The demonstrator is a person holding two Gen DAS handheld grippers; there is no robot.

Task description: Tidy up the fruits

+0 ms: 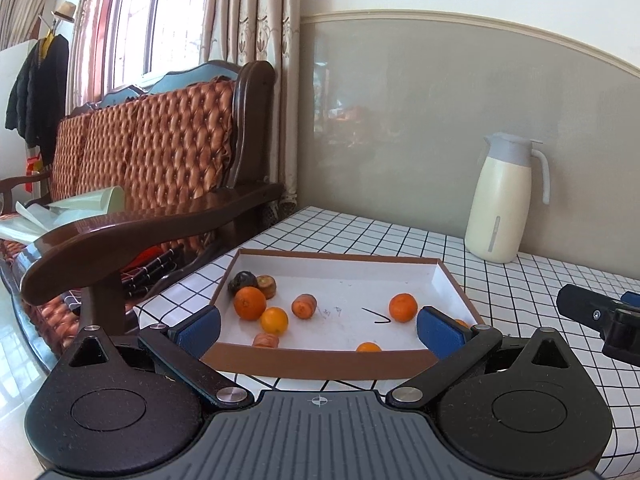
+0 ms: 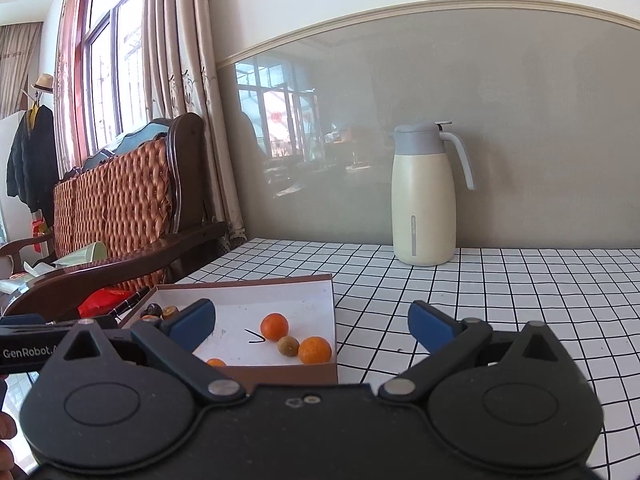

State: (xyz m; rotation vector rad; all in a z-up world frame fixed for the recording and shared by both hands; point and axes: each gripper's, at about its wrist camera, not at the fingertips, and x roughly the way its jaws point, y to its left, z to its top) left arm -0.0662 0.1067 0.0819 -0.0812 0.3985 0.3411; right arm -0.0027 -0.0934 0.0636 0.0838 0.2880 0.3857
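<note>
Several small fruits (image 1: 250,303) already lie loose in the shallow brown-rimmed tray (image 1: 316,366) at the centre of the left view: oranges, a few brownish ones, a dark one at its upper left corner. None sit on the checked table (image 2: 500,300) that I can see. Both the left gripper (image 1: 319,327) and right gripper (image 2: 311,319) hang wide open, holding nothing. Gathering looks done; sorting, if wanted, hasn't begun.
</note>
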